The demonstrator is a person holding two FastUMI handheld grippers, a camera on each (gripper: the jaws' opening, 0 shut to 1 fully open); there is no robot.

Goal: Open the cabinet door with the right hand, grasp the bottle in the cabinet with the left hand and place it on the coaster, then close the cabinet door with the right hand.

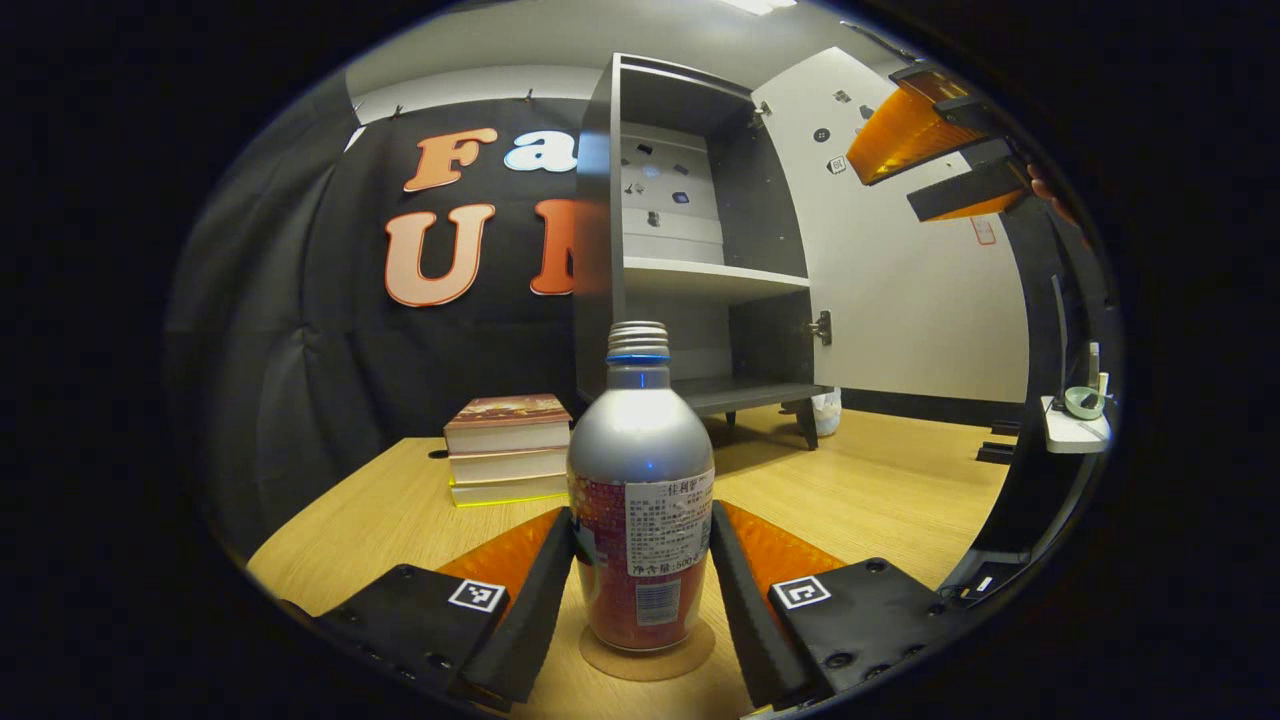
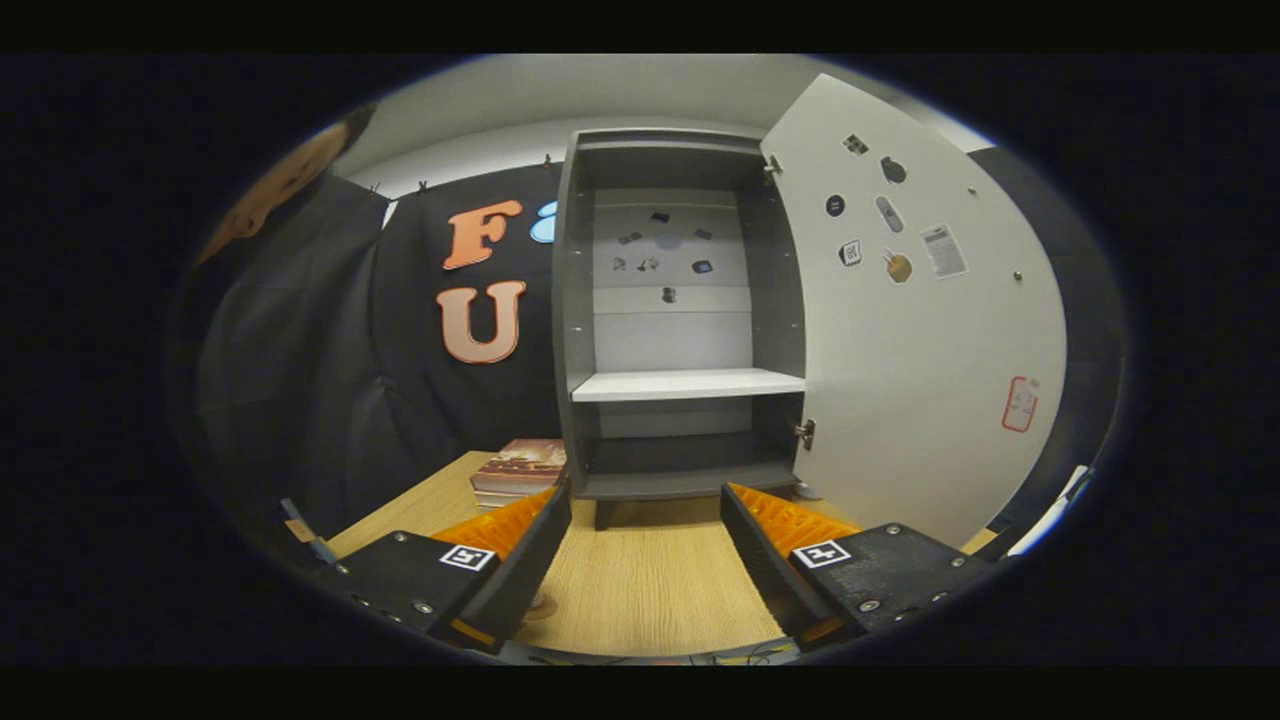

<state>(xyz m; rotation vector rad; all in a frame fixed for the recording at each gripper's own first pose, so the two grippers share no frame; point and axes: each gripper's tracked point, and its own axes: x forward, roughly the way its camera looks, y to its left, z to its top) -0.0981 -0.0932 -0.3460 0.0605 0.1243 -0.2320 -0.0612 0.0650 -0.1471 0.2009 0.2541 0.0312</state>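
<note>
The silver bottle (image 1: pixel 640 470) with a red label stands upright on the round cork coaster (image 1: pixel 648 660) on the wooden table. My left gripper (image 1: pixel 641 510) has a finger against each side of its body, shut on it. The grey cabinet (image 1: pixel 700 260) stands behind, its white door (image 1: pixel 900 300) swung wide open to the right. In the left gripper view my right gripper (image 1: pixel 930 170) hangs high at the right in front of the door, jaws apart. In the right gripper view the right gripper (image 2: pixel 645 495) is open and faces the cabinet (image 2: pixel 680 440) and door (image 2: pixel 920 330) from a distance.
A stack of books (image 1: pixel 508 448) lies on the table (image 1: pixel 860 490) left of the cabinet. A person in dark clothes (image 2: pixel 290 300) stands at the left of the right gripper view. A small white shelf with a tape roll (image 1: pixel 1078 415) sits at the far right.
</note>
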